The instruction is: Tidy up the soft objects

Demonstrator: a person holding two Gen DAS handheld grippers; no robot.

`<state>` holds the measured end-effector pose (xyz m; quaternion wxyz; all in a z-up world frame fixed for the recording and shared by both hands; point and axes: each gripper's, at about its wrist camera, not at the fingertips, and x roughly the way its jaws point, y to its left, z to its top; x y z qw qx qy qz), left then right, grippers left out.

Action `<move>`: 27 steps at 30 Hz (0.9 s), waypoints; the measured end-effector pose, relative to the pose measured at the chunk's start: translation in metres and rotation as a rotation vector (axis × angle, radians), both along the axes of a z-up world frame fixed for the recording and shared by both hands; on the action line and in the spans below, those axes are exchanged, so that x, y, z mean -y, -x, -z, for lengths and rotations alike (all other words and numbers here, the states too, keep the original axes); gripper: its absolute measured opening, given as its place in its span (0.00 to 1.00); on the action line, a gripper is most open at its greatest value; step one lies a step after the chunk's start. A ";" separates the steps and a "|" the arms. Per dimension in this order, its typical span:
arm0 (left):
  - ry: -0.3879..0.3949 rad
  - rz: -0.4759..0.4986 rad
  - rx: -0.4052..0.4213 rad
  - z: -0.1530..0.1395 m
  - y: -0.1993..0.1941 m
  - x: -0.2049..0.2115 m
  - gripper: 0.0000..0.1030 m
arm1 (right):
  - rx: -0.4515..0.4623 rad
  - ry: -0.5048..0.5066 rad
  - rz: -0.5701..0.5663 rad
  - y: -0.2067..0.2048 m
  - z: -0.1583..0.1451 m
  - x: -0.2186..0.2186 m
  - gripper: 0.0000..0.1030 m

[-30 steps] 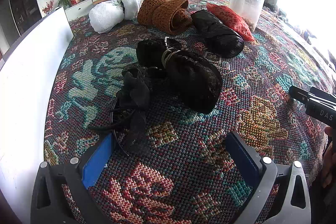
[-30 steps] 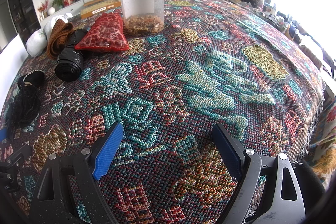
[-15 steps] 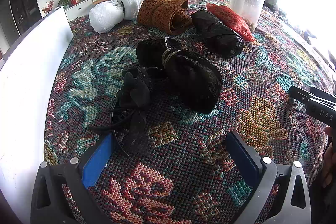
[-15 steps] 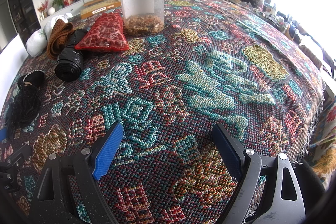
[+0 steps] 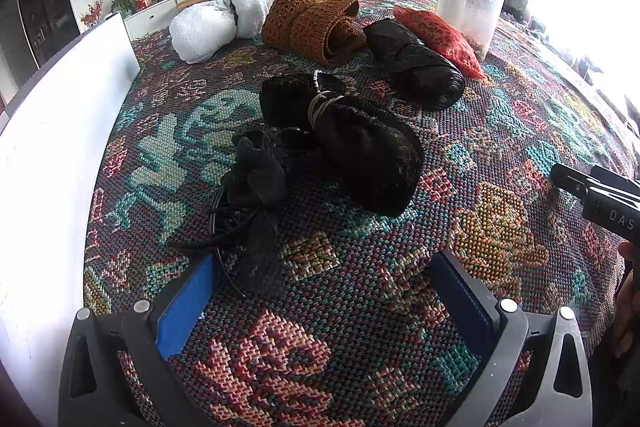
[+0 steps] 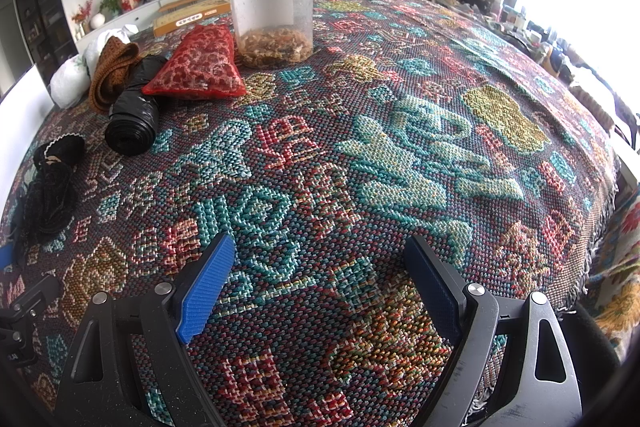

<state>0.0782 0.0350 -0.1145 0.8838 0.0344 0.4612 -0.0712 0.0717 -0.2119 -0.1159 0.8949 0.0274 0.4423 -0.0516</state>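
Observation:
My left gripper (image 5: 324,291) is open and empty just above the patterned cloth (image 5: 500,131). A black mesh hair bow on a thin hoop (image 5: 256,195) lies right in front of its left finger. Behind it lies a black fuzzy bundle tied with cord (image 5: 352,139). Further back are a black plastic roll (image 5: 416,63), a brown knit roll (image 5: 316,23), a white towel bundle (image 5: 216,23) and a red mesh pouch (image 5: 440,35). My right gripper (image 6: 320,279) is open and empty over bare cloth (image 6: 400,147). The red pouch (image 6: 198,65) and black roll (image 6: 134,115) show at its far left.
A clear jar with a black lid (image 6: 272,7) stands behind the red pouch. A flat yellow box (image 6: 192,17) lies at the table's far edge. A white board (image 5: 44,147) runs along the left side. The cloth's fringed edge (image 6: 592,247) drops off at the right.

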 end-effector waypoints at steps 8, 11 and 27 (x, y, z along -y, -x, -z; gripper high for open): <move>0.003 0.015 -0.015 -0.001 0.000 -0.001 1.00 | 0.000 0.000 0.000 0.000 0.000 0.000 0.86; 0.003 0.031 -0.052 -0.003 0.003 -0.001 1.00 | 0.000 0.000 0.000 0.000 0.000 0.000 0.86; -0.015 -0.113 0.000 -0.040 -0.021 -0.038 1.00 | 0.000 0.000 -0.001 0.000 0.000 0.000 0.86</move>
